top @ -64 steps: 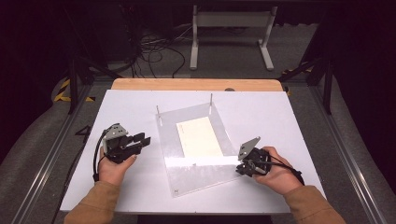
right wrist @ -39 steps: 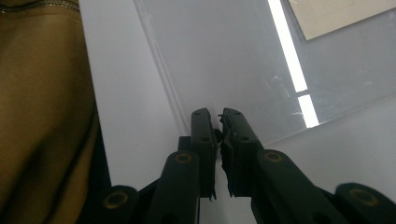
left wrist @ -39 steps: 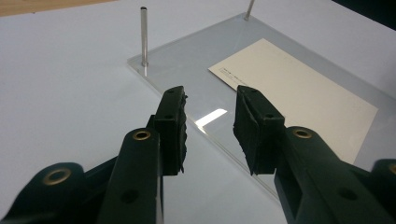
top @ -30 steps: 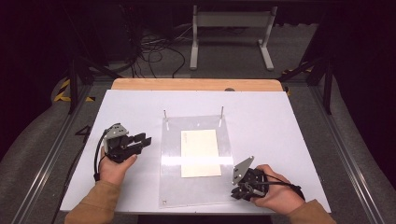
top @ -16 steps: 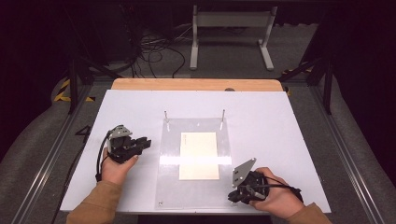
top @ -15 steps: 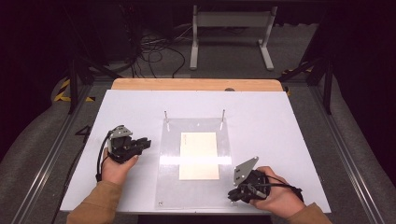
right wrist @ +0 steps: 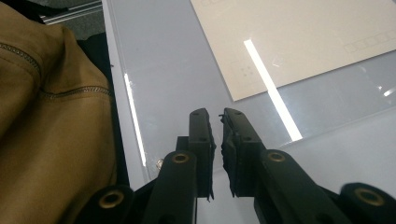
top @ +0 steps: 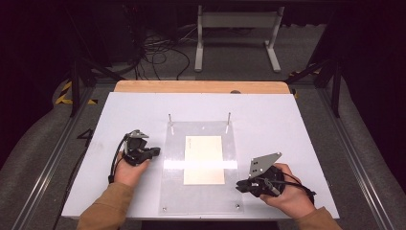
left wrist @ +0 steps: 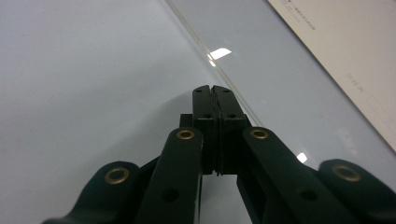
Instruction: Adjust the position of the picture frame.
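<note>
Faint print along one edge of the cream sheet (left wrist: 345, 46) under the clear acrylic plate (left wrist: 280, 93), ahead and to the right of the left gripper (left wrist: 215, 91), too small and blurred to read. Rows of small printed boxes on the same sheet ahead of the right gripper (right wrist: 217, 114), also unreadable. No legible text, brand, number or sign anywhere else.

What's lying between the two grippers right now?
In the high view, the clear acrylic sheet with the cream paper lies between the left gripper and right gripper.
</note>
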